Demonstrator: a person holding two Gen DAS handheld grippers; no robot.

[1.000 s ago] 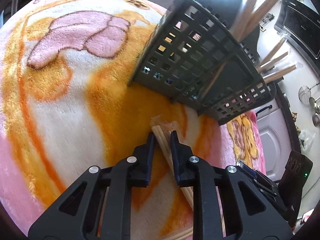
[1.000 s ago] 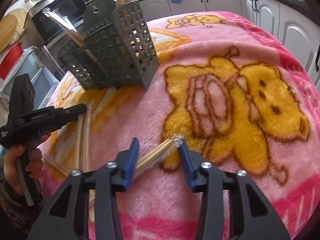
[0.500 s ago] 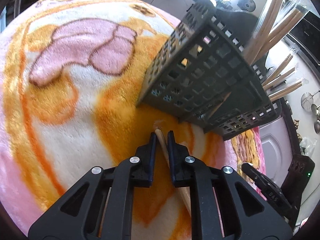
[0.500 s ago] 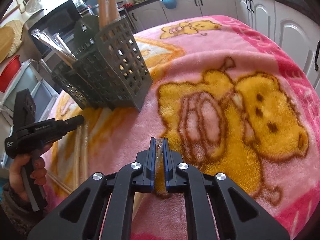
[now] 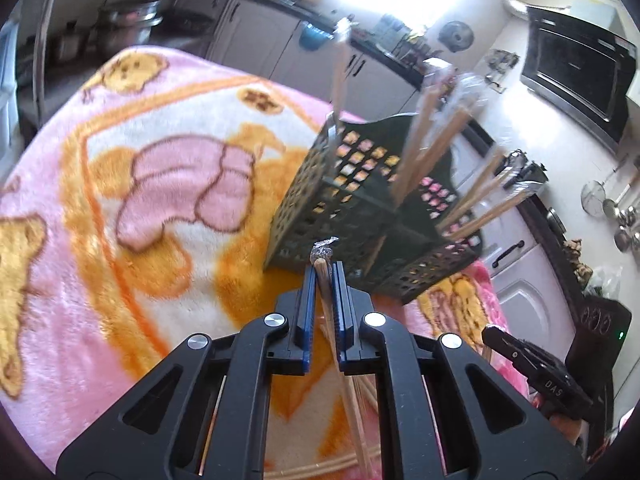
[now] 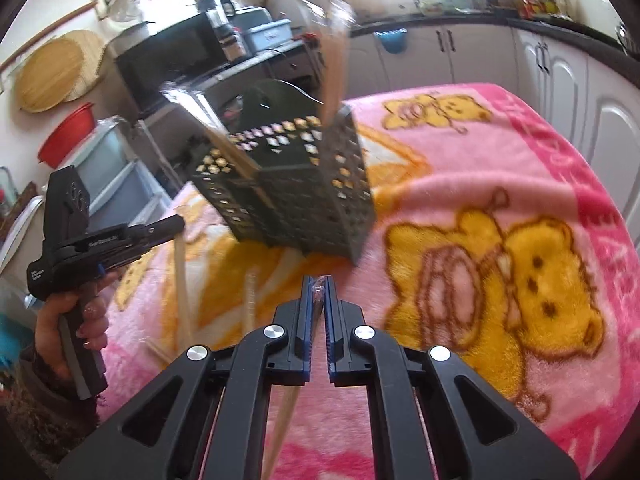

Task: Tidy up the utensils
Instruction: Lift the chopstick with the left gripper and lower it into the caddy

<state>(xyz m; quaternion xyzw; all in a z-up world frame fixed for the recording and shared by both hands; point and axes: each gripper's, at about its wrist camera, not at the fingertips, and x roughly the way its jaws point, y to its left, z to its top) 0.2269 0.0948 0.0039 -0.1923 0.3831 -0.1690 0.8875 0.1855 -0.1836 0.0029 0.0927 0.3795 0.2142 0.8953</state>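
- Left gripper (image 5: pixel 323 280) is clamped on a wrapped chopstick pair (image 5: pixel 325 264), its tip poking just past the fingertips; right gripper (image 6: pixel 316 292) pinches another wrapped pair (image 6: pixel 318 300).
- Light, stiff sticks in slick wrap — likely to pivot; grip nearer mid-length.
- Ahead of both: the dark slotted caddy (image 5: pixel 340 200) — wrapped chopsticks (image 5: pixel 432 140) already stand in its compartments.

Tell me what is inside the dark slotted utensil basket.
The utensil basket holds several plastic-wrapped chopstick pairs standing and leaning out of its compartments. One pair stands in the corner compartment. Their lower ends and the basket floor are hidden behind the slotted walls.
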